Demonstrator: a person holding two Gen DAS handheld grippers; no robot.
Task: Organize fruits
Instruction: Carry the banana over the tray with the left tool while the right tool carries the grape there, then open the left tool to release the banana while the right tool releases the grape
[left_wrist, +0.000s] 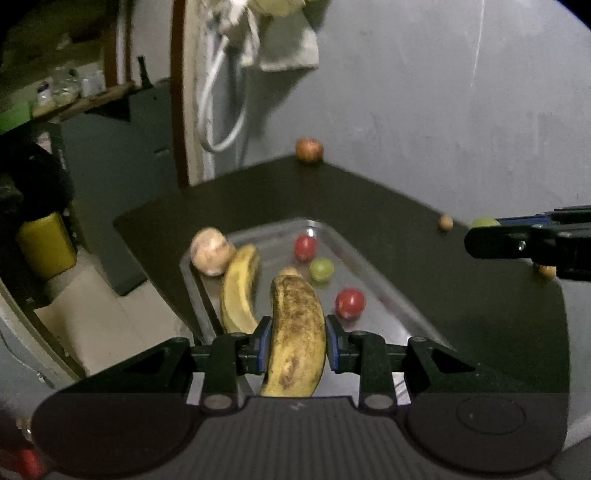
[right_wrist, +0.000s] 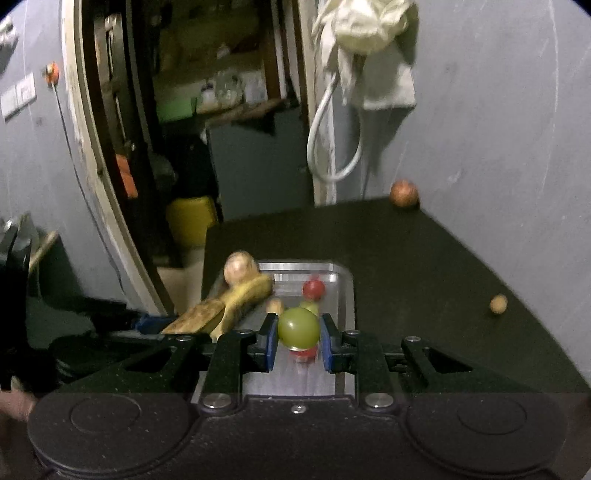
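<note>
We hold a spotted banana (left_wrist: 297, 332) clamped between the blue pads of our left gripper (left_wrist: 298, 341), poised over the near end of the metal tray (left_wrist: 373, 266). Our right gripper (right_wrist: 299, 341) is clenched on a green grape-like fruit (right_wrist: 298, 328), also over the tray's near end.

Seen from the left wrist, the tray already carries a second banana (left_wrist: 240, 291) at about 10 o'clock of the held one, a pale round fruit (left_wrist: 211, 251) on the rim beyond it, two red fruits (left_wrist: 350, 302) and a green one (left_wrist: 321, 269) toward 1 o'clock. On the dark tabletop (left_wrist: 369, 192), an apple-like fruit (left_wrist: 309, 148) sits at the far 12 o'clock edge against the wall, and a small tan fruit (left_wrist: 446, 222) lies out at 2 o'clock, well apart from the tray.

What could go wrong, in our judgement:
- The round fruits roll freely on smooth metal; setting the banana down on them could knock one over the low rim.
- The green fruit may bounce or roll if we let go while it is above the tray floor.
- The ripe banana looks soft, so a hard squeeze could bruise or split it.
- Both grippers work over the same end of the tray and could collide.
</note>
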